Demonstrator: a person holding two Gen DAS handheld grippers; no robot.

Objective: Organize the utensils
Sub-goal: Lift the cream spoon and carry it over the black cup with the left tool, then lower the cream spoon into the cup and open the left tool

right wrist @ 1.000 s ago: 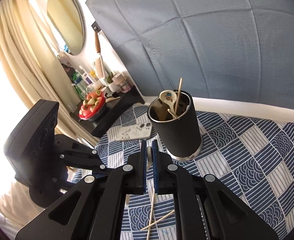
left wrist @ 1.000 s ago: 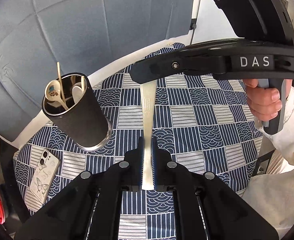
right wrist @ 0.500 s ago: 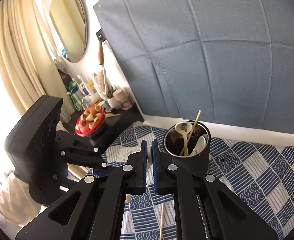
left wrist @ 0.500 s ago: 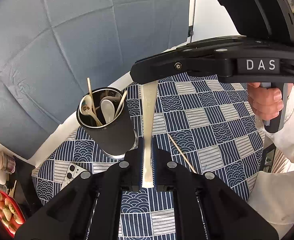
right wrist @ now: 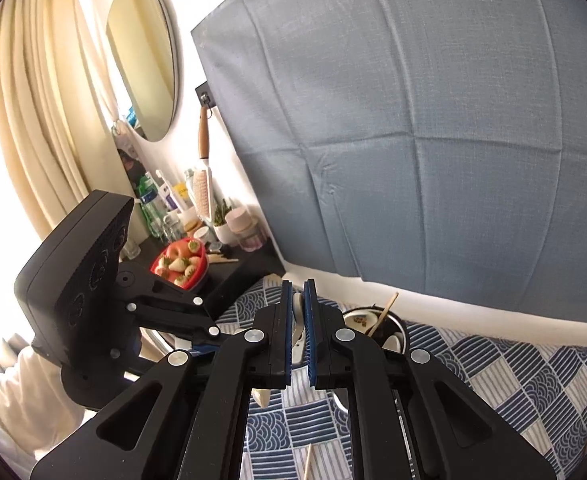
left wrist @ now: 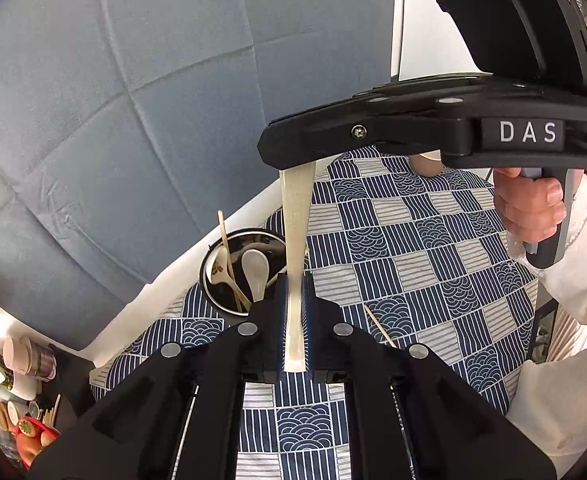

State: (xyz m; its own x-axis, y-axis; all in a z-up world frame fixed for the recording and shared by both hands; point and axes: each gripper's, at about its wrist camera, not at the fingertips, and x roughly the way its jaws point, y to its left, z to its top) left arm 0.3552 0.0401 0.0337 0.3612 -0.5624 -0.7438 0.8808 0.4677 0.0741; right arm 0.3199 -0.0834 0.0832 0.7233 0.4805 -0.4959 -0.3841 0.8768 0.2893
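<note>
My left gripper (left wrist: 295,280) is shut on the narrow end of a long cream utensil handle (left wrist: 296,224). My right gripper (right wrist: 298,294) is shut on the wide end of the same cream utensil (right wrist: 298,308). Both hold it in the air above the table. A black metal cup (left wrist: 242,270) stands below, just left of the handle, with white spoons (left wrist: 255,268) and a chopstick inside. The cup (right wrist: 377,326) also shows in the right wrist view. A loose chopstick (left wrist: 379,326) lies on the blue patterned cloth (left wrist: 413,248).
A blue fabric panel (left wrist: 133,80) stands behind the round table. A black side shelf (right wrist: 237,268) at the left holds a red bowl of fruit (right wrist: 179,262), bottles and jars. Another chopstick (right wrist: 308,460) lies near the front of the cloth.
Both grippers have risen together with the cream utensil. The cup now sits lower and closer to the centre of the left wrist view. Neither grip has changed.
</note>
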